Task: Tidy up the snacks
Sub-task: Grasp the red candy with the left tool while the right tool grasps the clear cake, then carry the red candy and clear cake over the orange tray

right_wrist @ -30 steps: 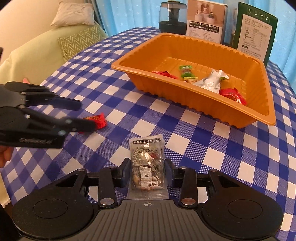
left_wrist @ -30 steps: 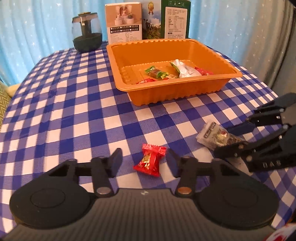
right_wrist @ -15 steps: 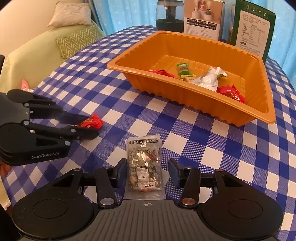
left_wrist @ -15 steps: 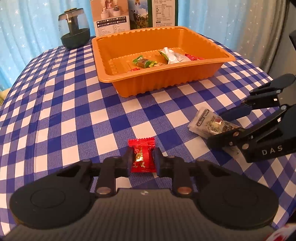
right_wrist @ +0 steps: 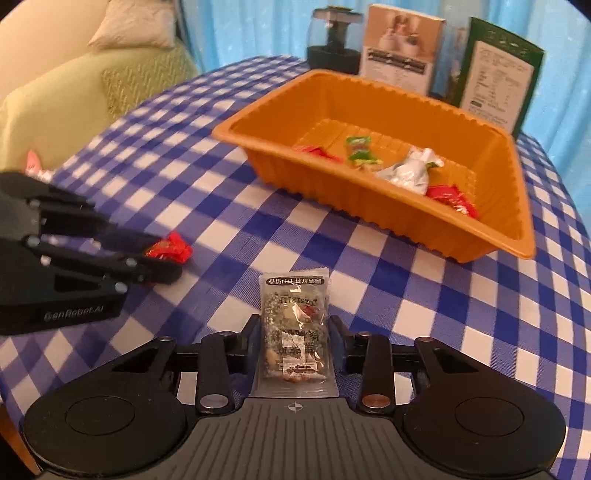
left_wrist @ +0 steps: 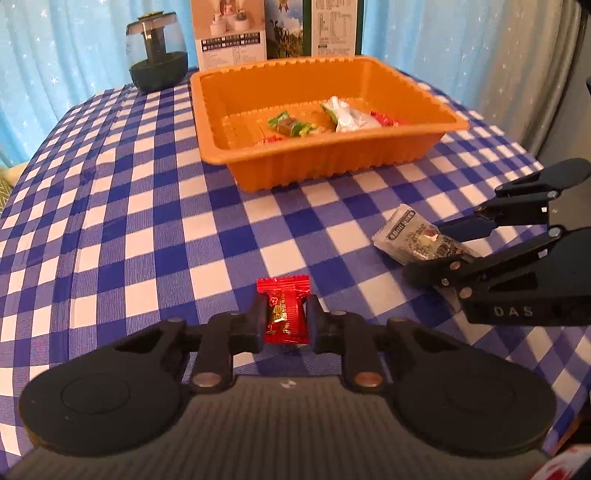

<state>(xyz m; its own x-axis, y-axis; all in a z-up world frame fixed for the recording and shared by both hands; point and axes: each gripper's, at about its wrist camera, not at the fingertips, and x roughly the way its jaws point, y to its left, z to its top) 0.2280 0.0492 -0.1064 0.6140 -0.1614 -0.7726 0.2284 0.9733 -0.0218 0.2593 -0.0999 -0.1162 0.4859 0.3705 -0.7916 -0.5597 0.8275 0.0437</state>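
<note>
Left tool [left_wrist: 283,320] pressed onto a red candy [left_wrist: 285,313], pinching it from both sides just above the blue-and-white checked worktop [left_wrist: 140,229]. From the right wrist view, same candy [right_wrist: 169,250] visible at 9 o'clock, caught at the tip of the left tool [right_wrist: 162,254].

Right tool [right_wrist: 294,341] closed against a clear snack packet [right_wrist: 294,332], pinching its lower half, printed end pointing to 12 o'clock. From the left wrist view, packet [left_wrist: 417,240] at 3 o'clock between the two fingers of the right tool [left_wrist: 439,251]; whether lifted or lying on the cloth, cannot tell.

Orange tray [left_wrist: 332,162] at 12 o'clock of the left tool, well apart from both pinched snacks. Inside it: a green-wrapped candy [left_wrist: 291,125], a white and silver wrapped snack [left_wrist: 349,116], a red packet [left_wrist: 384,119] toward the 3 o'clock wall, and another red wrapper [left_wrist: 267,138] near the front wall.

Behind the tray at 12 o'clock: a dark round jar [left_wrist: 157,51], a white box [left_wrist: 231,33] and a green box [left_wrist: 325,27], standing upright side by side before a blue curtain [left_wrist: 55,55]. In the right wrist view, a green sofa [right_wrist: 66,96] with cushions at 10 o'clock beyond the worktop edge.
</note>
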